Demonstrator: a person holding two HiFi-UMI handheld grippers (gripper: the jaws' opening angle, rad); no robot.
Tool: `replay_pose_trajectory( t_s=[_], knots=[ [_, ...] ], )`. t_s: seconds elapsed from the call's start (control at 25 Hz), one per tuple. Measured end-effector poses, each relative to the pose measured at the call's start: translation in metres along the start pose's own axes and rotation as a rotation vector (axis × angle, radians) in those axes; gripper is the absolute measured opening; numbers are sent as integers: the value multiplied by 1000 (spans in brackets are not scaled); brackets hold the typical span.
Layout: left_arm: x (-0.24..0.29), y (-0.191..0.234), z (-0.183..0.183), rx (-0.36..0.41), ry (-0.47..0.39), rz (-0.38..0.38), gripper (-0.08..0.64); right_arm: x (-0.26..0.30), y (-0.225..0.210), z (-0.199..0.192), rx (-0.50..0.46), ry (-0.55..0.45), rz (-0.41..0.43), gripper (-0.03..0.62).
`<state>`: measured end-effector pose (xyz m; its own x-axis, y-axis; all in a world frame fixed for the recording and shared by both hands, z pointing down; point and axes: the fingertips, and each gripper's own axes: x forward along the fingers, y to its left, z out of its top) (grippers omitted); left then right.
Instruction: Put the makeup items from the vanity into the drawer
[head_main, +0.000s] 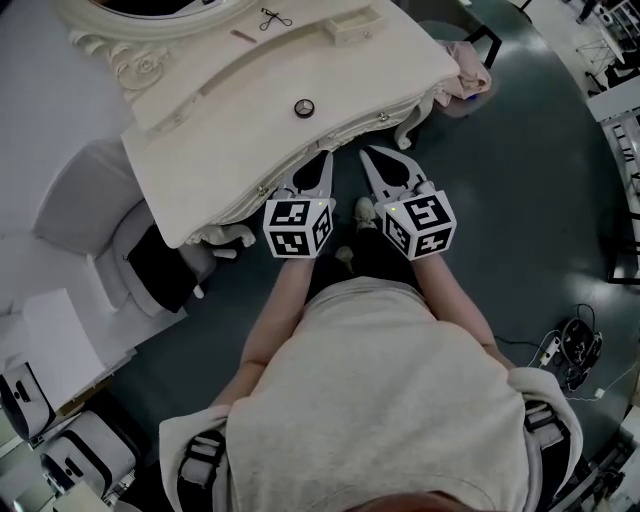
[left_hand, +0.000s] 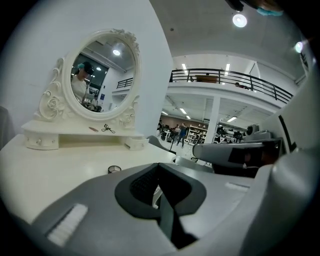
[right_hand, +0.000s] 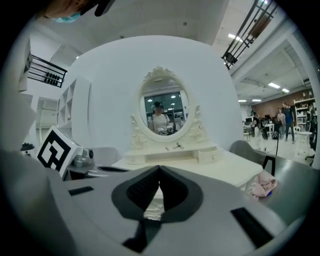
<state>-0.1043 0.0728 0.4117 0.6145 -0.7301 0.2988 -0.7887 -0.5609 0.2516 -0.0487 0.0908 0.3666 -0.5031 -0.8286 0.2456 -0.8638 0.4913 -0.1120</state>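
**Both tongs closed and empty at the table's near edge; makeup items all on the table.**

Seen from the head view, the person (head_main: 380, 400) reaches toward 12 o'clock with the left tongs (head_main: 322, 160) and the right tongs (head_main: 378, 155) side by side, their tips close to the front edge of the white table (head_main: 200, 170). Each gripper view shows its jaws pressed together with nothing between them. Farther on, at 12 o'clock from the left tongs, a small round dark jar (head_main: 305, 109) sits alone on the tabletop. Beyond it, toward 11 o'clock, the raised back shelf (head_main: 300, 45) carries a thin pinkish stick (head_main: 243, 35). Near it, at its 2 o'clock, lies a black wire-like tool (head_main: 274, 19). A little drawer box (head_main: 350, 25) sits at 3 o'clock from that tool. The oval mirror (right_hand: 162, 111) stands behind the shelf. A pink cloth (head_main: 465, 72) lies by the table's corner, at 2 o'clock from the right tongs.
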Motion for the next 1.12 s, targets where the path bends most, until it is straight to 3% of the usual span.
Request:
replay_pose_trajectory(
  t_s=[0.36,0.56,0.76,1.12],
  knots=[
    [55,35,15,51,20,36,9,66,-42,13,24,-18,81,8],
    [98,63,49,55,-16,92,9,104,-82,28,-2,1,136,8],
    [145,63,76,93,-33,122,9,138,-123,30,-22,59,191,8],
    [190,82,72,1,-7,223,9,181,-171,45,3,63,297,8]
  ],
)
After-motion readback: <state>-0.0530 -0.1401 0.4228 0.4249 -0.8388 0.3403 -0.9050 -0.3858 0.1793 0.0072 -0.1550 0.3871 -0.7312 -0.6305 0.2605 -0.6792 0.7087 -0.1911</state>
